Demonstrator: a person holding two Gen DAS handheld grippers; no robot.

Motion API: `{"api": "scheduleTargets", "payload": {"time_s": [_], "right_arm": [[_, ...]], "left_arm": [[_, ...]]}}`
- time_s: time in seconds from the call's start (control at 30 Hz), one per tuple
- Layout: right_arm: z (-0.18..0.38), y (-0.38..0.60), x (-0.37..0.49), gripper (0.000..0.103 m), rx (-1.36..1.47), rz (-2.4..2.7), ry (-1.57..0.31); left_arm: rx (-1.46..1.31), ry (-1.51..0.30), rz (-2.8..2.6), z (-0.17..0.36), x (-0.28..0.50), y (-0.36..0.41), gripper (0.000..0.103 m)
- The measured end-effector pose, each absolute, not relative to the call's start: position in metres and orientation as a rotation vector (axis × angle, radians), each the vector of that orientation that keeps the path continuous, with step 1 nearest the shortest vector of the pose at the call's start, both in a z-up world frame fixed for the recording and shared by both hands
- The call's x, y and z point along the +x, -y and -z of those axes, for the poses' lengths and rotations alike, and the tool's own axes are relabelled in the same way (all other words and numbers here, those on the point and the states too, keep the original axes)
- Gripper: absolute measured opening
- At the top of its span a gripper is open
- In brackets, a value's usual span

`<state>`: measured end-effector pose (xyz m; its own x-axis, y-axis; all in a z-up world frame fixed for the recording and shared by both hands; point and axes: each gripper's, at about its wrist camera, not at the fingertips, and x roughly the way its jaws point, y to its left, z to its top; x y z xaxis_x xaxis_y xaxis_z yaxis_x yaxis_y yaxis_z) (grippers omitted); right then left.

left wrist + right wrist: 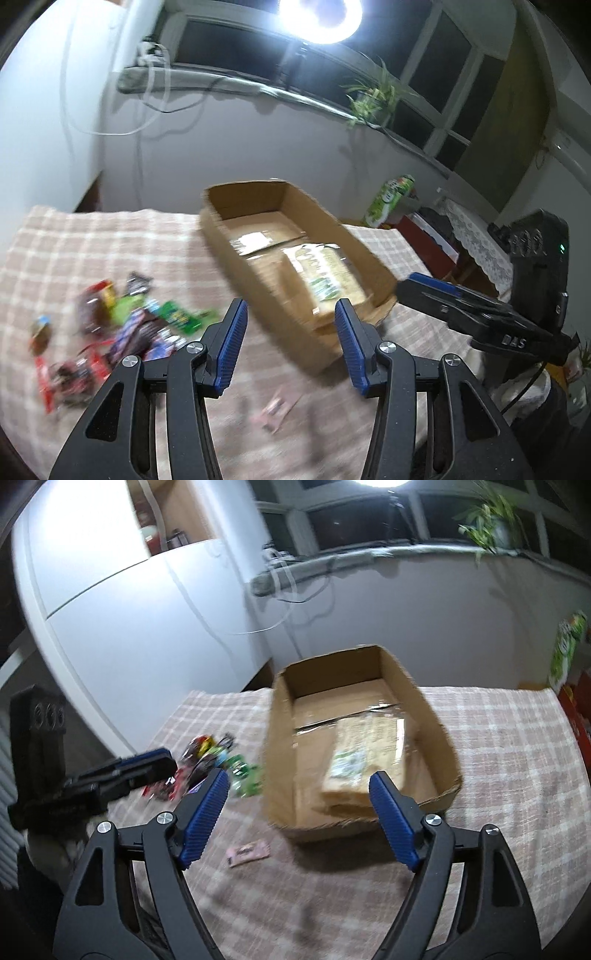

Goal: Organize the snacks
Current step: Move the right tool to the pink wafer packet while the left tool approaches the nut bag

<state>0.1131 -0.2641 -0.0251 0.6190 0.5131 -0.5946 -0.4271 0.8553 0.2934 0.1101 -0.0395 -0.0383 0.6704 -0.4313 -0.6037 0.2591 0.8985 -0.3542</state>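
Both grippers, left (291,314) and right (299,794), hover spread and empty above the checked surface (517,760); blurred snacks (122,325) heap lower left, apparently clear of the cardboard box (229,243) at centre.

We see a table covered with a pink-and-white checked cloth (498,775). On it rests an open brown cardboard box (280,746), its flaps folded down inside. To the left of the box we find a loose heap of brightly coloured snack packets (122,325), red, green and dark wrappers lying jumbled together, the nearest green one just beside the box wall. Closer to us a single small pink flat sachet (248,852) lies alone on the cloth, apart from both.
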Motion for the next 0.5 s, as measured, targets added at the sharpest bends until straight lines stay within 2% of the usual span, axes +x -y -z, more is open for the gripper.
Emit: {"api": "scheduleTargets", "payload": {"time_s": [0.27, 0.5], "right_arm": [[0.034, 0.223, 0.076, 0.085, 0.008, -0.591, -0.731], [0.069, 0.198, 0.055, 0.085, -0.050, -0.599, -0.788]], "left_arm": [[-0.245, -0.706, 0.259, 0.041, 0.069, -0.019, 0.049], [-0.233, -0.738, 0.153, 0.065, 0.042, -0.059, 0.054]]}}
